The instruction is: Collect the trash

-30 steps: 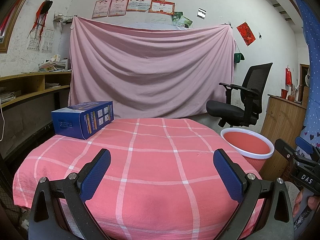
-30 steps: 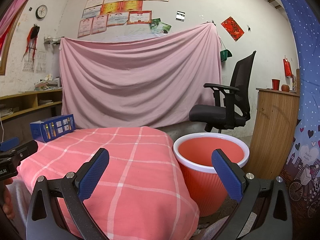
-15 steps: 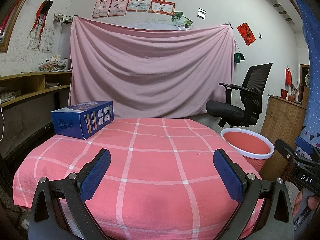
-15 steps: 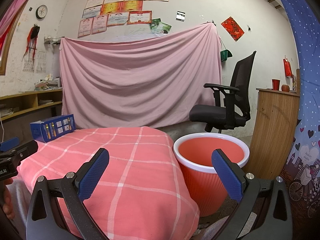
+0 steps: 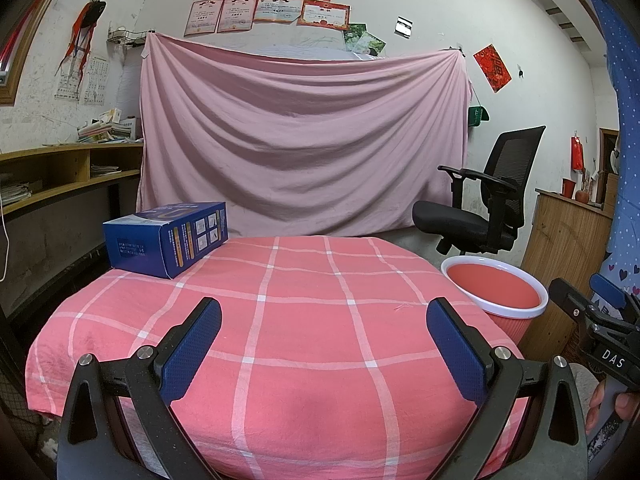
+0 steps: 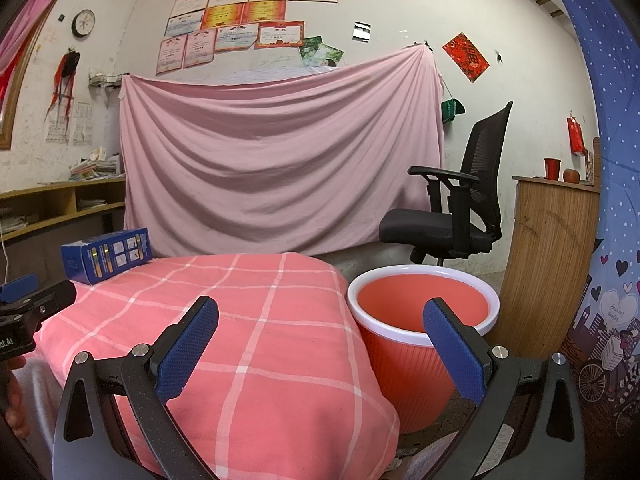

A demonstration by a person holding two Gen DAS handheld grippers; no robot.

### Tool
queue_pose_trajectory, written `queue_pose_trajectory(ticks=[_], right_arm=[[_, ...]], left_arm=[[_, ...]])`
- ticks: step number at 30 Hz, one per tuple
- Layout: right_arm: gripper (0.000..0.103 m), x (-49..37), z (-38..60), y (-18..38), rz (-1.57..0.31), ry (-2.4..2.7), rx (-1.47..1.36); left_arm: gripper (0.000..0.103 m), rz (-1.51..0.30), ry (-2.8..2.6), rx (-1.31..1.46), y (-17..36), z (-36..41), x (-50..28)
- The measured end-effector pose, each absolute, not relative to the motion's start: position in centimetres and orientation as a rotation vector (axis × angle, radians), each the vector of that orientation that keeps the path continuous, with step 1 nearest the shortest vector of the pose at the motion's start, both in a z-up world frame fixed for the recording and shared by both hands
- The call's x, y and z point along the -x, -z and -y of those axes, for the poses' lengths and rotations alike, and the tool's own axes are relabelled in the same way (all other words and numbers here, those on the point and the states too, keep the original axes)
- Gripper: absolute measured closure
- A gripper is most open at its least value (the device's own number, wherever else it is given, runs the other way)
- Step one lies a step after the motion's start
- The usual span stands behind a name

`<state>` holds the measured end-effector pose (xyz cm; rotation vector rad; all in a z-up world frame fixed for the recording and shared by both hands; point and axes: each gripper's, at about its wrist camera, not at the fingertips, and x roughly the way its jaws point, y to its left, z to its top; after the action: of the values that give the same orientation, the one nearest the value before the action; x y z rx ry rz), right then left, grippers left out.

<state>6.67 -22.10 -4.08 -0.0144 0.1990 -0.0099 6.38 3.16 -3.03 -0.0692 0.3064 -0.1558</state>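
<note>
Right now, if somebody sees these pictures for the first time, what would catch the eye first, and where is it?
Probably the pink checked tablecloth that fills the middle of both views, with a lone blue box at its far left corner. Next, the orange bin with a white rim, standing on the floor just right of the table. Behind everything, a big pink sheet hangs across the back wall.

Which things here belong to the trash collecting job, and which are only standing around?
For the job:
blue box on the checked tablecloth
red bin beside the table
left tongs and right tongs, both open and empty

Only standing around:
office chair
pink sheet
wall clock
</note>
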Motion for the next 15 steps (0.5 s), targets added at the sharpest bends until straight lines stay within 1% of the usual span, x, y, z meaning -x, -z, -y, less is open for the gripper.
queue_pose_trajectory(ticks=[15], right_arm=[[0.0,-6.66,22.04,4.08,-0.201,0.009,0.016]], left_arm=[[0.003,-0.315,0.12,0.082,2.67,-2.84,-5.94]])
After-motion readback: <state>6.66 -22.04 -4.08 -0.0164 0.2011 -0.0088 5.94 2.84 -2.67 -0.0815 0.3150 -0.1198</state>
